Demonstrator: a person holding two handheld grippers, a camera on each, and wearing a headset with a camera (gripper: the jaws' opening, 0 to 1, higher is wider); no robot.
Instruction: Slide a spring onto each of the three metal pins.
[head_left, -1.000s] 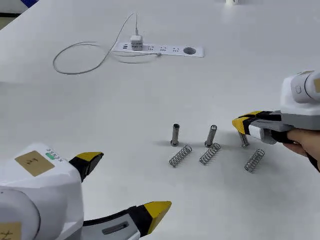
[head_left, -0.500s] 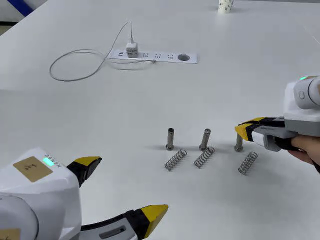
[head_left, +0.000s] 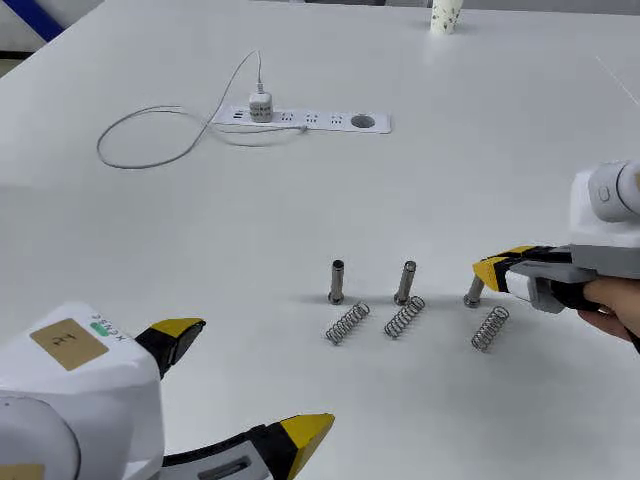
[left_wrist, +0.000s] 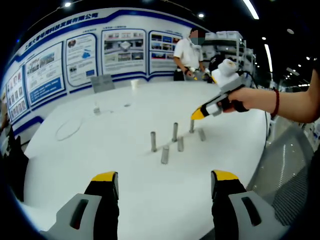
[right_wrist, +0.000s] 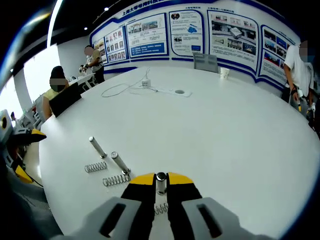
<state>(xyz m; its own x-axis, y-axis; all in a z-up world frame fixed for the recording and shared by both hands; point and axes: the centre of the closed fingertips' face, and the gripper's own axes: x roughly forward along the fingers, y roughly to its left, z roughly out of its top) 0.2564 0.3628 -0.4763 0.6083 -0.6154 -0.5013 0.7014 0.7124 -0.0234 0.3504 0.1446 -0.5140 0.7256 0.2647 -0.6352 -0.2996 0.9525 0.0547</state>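
Observation:
Three metal pins stand in a row on the white table (head_left: 200, 240): left pin (head_left: 337, 282), middle pin (head_left: 405, 283), right pin (head_left: 474, 291). A spring lies in front of each: left spring (head_left: 347, 322), middle spring (head_left: 405, 316), right spring (head_left: 490, 328). My right gripper (head_left: 497, 272) comes in from the right, its jaws closed around the top of the right pin (right_wrist: 161, 183), which leans toward it. The right spring (right_wrist: 161, 208) lies just under those jaws. My left gripper (head_left: 243, 385) hangs open at the near left, well short of the pins (left_wrist: 153, 141).
A white power strip (head_left: 300, 120) with a plugged-in charger and a looping cable (head_left: 150, 140) lies at the far side. A paper cup (head_left: 444, 14) stands near the far edge. People (right_wrist: 57, 87) sit and stand around the table.
The head camera has tilted, shifting the whole scene. My right gripper has settled lower and slightly right at the right pin, which now leans toward it. My left gripper has stayed open.

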